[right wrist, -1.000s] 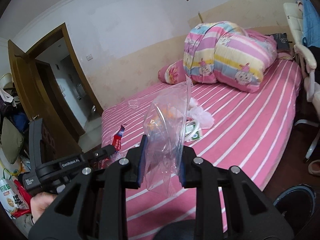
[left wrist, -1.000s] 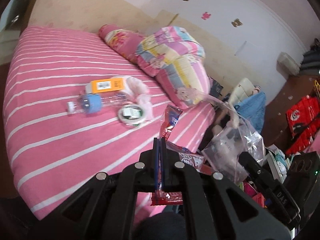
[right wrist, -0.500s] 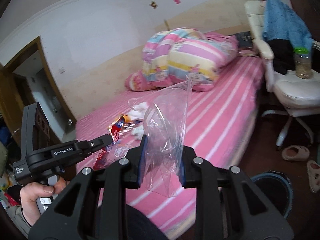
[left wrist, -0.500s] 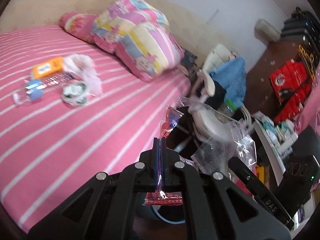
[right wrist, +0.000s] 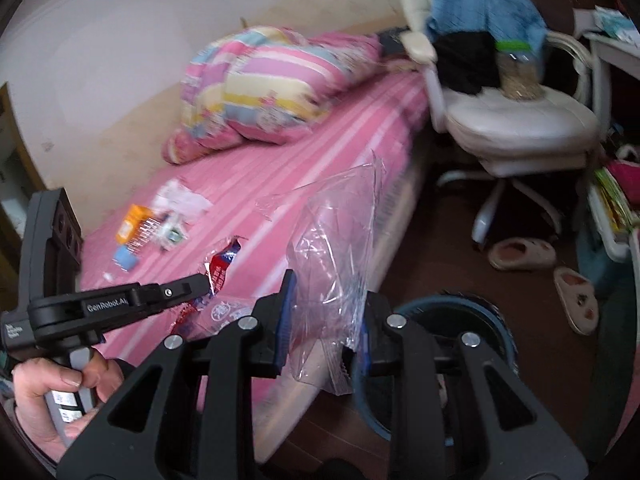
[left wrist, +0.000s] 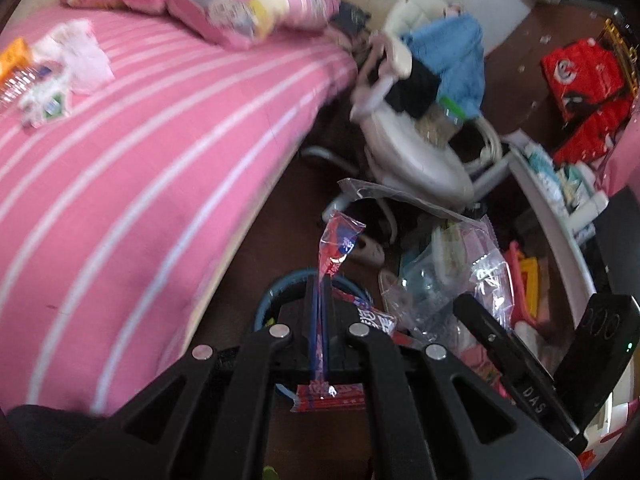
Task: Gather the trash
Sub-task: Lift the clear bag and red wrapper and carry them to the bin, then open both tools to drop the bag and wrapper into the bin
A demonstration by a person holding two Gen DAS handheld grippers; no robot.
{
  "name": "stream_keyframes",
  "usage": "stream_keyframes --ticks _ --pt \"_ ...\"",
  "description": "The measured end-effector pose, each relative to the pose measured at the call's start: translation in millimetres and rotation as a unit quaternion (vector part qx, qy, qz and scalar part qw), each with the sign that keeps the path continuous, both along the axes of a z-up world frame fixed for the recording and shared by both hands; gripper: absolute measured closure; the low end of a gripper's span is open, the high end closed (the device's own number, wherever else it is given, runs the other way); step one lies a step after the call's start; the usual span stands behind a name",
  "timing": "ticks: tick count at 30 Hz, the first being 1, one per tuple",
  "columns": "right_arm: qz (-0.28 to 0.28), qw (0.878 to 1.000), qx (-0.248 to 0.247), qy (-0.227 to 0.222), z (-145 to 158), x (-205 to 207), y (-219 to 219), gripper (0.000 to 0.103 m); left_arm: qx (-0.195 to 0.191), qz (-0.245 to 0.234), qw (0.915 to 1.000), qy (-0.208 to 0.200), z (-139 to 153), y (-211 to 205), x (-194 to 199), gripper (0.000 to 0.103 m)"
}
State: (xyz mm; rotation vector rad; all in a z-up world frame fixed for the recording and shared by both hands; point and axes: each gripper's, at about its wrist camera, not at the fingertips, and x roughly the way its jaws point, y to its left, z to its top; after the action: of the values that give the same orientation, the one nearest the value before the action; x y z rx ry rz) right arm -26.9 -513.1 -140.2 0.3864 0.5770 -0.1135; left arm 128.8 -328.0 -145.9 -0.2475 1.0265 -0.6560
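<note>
My left gripper (left wrist: 319,292) is shut on a red and blue snack wrapper (left wrist: 335,244), held above the floor beside the bed; it also shows in the right wrist view (right wrist: 219,268). My right gripper (right wrist: 325,292) is shut on a crumpled clear plastic bag (right wrist: 336,240), seen too in the left wrist view (left wrist: 448,276). A dark round bin with a blue rim (right wrist: 476,316) stands on the floor just below both grippers (left wrist: 280,288). More trash lies on the pink striped bed: an orange box (right wrist: 132,222), a plastic bottle (right wrist: 140,240), white tissue (left wrist: 80,56).
The pink striped bed (left wrist: 120,168) is on the left with a folded quilt (right wrist: 272,84). A white office chair (right wrist: 516,120) with clothes stands to the right. Slippers (right wrist: 524,254) lie on the dark floor. A cluttered white shelf (left wrist: 560,208) is at far right.
Both grippers have swung right, off the bed and down toward the floor, with wrapper and bag still held. The bin has come into view beneath them.
</note>
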Motion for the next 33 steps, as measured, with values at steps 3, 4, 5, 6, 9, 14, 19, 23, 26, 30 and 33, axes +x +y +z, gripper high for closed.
stream_keyframes --ticks 3,4,5,6,9,14,19,23,26,30,33 --pt "-0.016 0.999 -0.007 0.037 -27 1 -18 0.076 0.024 -0.017 0.9992 0.028 -26 -26 5 0.102" --pt "-0.019 0.999 -0.007 0.045 -33 1 -21 0.076 0.032 -0.021 0.9987 0.034 -33 -33 5 0.102" --pt "-0.023 0.998 -0.007 0.056 -40 2 -25 0.076 0.041 -0.028 0.9979 0.043 -42 -42 6 0.102" --pt "-0.027 0.997 -0.008 0.07 -49 3 -30 0.076 0.047 -0.035 0.997 0.051 -50 -49 6 0.102" --pt "-0.039 0.994 -0.006 0.105 -74 5 -45 0.076 0.07 -0.061 0.9931 0.072 -75 -72 8 0.102" --pt "-0.055 0.986 -0.005 0.159 -110 6 -64 0.076 0.093 -0.104 0.985 0.102 -114 -107 14 0.102" --pt "-0.064 0.978 -0.001 0.198 -136 10 -80 0.076 0.124 -0.145 0.9741 0.121 -148 -137 13 0.102" --pt "-0.066 0.973 0.0 0.22 -151 15 -87 0.075 0.127 -0.153 0.9702 0.137 -168 -148 17 0.101" --pt "-0.065 0.97 0.002 0.235 -159 19 -88 0.065 0.121 -0.155 0.9684 0.153 -179 -150 22 0.096" --pt "-0.088 0.967 -0.03 0.236 -159 16 -87 0.032 0.138 -0.147 0.9672 0.154 -187 -149 24 0.041" --pt "-0.1 0.966 -0.043 0.233 -155 11 -88 0.02 0.132 -0.137 0.971 0.144 -182 -147 28 0.029"
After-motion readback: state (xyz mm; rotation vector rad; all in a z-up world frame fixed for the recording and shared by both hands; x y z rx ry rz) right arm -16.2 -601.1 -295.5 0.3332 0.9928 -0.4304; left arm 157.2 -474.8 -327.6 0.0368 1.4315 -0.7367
